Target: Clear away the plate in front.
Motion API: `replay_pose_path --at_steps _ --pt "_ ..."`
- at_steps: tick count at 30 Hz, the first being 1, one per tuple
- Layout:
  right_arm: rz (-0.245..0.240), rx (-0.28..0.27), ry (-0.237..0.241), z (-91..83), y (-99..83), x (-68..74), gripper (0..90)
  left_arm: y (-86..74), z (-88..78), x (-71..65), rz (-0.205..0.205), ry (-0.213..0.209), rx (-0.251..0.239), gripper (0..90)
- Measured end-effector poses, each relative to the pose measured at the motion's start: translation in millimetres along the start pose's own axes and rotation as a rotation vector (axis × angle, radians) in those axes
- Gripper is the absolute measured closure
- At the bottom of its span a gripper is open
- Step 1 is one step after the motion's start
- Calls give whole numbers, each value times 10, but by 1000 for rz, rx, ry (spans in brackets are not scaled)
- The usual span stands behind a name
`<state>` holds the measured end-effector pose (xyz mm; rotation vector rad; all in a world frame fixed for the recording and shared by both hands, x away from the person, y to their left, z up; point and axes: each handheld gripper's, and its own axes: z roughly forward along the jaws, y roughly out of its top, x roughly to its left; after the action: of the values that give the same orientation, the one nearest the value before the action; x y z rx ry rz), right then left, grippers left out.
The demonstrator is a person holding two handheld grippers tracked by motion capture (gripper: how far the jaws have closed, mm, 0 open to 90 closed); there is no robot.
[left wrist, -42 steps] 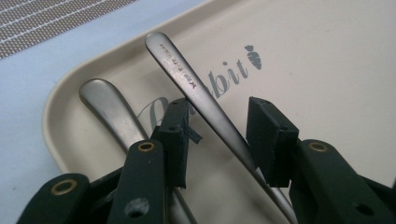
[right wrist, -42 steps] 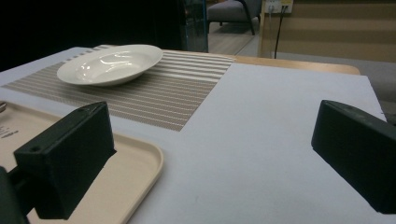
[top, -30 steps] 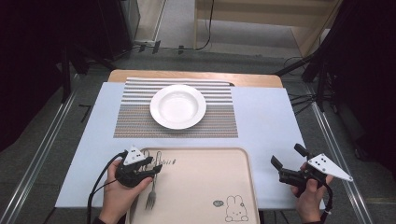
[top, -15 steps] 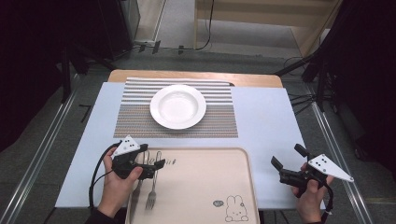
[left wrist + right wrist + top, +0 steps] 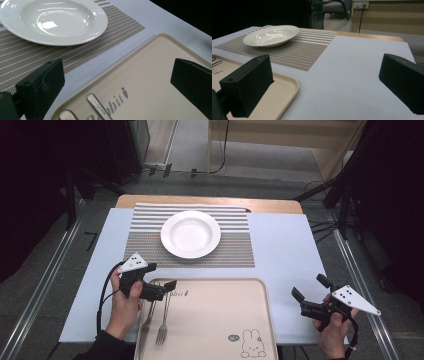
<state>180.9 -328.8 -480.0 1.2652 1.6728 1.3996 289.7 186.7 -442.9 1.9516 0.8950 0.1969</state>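
Note:
A beige tray with a rabbit print lies at the table's near edge. Two forks rest side by side at its left end, handles pointing away from me. My left gripper hovers open just above those handles, with nothing between its fingers. In the left gripper view, the left gripper looks over the tray rim toward the white plate. My right gripper stands open and empty over bare tabletop to the right of the tray. The right gripper faces the plate.
The white plate sits on a striped placemat in the middle of a pale blue table cover. A wooden table edge shows at the far side. Dark stands and cables ring the table.
My left gripper has shifted slightly away from me and to the left, uncovering more of the fork handles. The right gripper has stayed put.

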Motion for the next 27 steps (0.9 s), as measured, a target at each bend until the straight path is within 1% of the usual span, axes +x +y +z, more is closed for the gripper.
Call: replay_pose_path --at_steps 1,4,5,6,9,10,13,17,23,25,27 --pt "0 -1 0 -1 1 -1 0 16 9 16 2 3 1 0" --pt "0 -1 0 -2 2 2 0 62 37 61 -2 -7 -2 0" --pt "1 0 1 -2 1 4 0 78 48 75 -1 -22 -2 0" --pt "0 1 2 -2 -1 5 0 94 56 85 -4 -23 -4 0" --pt "-2 2 3 -2 -4 7 0 130 81 121 -8 -20 -13 0" --pt "-3 2 4 -3 -4 8 0 142 92 136 -6 -12 -14 0" --pt "-7 1 5 -9 -4 4 0 179 125 185 -13 -14 -17 0" --pt "-1 0 5 -15 -2 8 0 238 167 254 -33 -17 -28 0" --pt "-1 -3 8 -14 0 7 0 328 227 310 -21 1 -25 0" --pt "1 0 7 -16 -1 7 0 345 242 329 -24 0 -24 0" --pt "0 0 7 -19 -1 6 0 361 265 351 -23 8 -21 0"
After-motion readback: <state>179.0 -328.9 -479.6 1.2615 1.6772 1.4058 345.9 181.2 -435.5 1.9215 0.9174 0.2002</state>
